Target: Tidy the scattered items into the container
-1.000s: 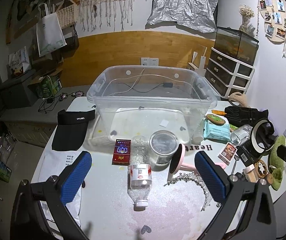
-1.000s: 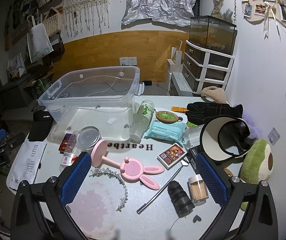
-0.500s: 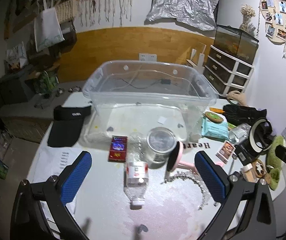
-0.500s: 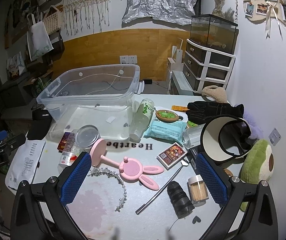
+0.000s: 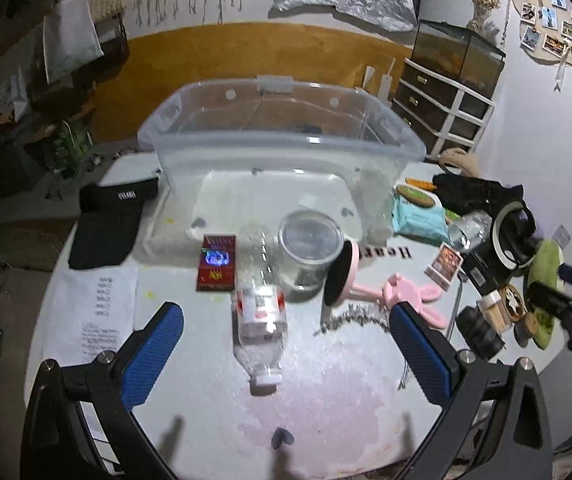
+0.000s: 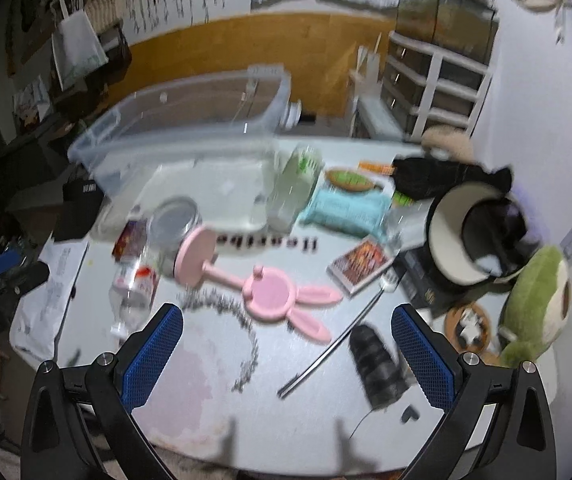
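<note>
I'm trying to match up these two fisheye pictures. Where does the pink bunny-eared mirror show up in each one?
Left wrist view: the pink mirror lies right of centre, beside the clear round tub.
Right wrist view: the pink mirror lies near the centre, between the open blue finger pads.
Shared landmark: the clear plastic container behind it.

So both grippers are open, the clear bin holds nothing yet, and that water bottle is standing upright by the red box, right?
Not quite. The water bottle lies on its side on the table, cap toward the camera, as the left wrist view shows. The rest holds: left gripper and right gripper are open, the clear bin holds none of the items, and the red box sits beside the bottle.
</note>
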`<state>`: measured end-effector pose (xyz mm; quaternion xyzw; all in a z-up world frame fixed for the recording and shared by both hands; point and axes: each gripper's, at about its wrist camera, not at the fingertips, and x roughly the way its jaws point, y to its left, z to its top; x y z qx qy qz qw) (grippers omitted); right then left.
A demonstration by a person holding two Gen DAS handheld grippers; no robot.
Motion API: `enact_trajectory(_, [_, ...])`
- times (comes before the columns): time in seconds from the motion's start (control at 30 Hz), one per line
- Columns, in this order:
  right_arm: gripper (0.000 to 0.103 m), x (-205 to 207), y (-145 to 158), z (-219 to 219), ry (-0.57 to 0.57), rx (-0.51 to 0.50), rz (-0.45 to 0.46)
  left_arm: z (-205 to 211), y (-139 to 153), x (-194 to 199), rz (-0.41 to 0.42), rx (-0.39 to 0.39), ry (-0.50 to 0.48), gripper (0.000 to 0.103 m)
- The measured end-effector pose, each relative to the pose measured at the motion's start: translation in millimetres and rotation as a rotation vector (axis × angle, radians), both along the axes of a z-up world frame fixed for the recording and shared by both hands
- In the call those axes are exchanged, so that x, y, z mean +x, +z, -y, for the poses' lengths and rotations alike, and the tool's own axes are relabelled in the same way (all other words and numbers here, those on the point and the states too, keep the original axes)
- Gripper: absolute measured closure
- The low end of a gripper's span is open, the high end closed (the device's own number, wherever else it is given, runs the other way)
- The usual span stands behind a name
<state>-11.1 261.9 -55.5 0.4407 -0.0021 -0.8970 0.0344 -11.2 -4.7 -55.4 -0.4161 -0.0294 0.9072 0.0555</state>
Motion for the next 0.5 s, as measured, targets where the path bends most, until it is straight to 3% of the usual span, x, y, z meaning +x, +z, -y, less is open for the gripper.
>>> enact_trajectory(0.2, [0.001, 8, -36, 2, 0.032, 0.006, 0.079, 6, -20, 3, 0.034, -0.004, 0.014, 0.001])
enact_trajectory(0.3, [0.014, 13, -55, 2, 0.043, 0.041, 0.1, 8, -30, 3, 0.05, -0.001, 0.011, 0.002])
enact_trajectory(0.33, [0.02, 13, -61, 0, 0.042, 0.043, 0.111, 8, -34, 3, 0.057, -0.002, 0.008, 0.007])
enact_trajectory(0.5, [0.043, 13, -91, -20, -0.037, -0.024, 0.2, 2, -49, 5, 0.097, -0.017, -0.024, 0.012])
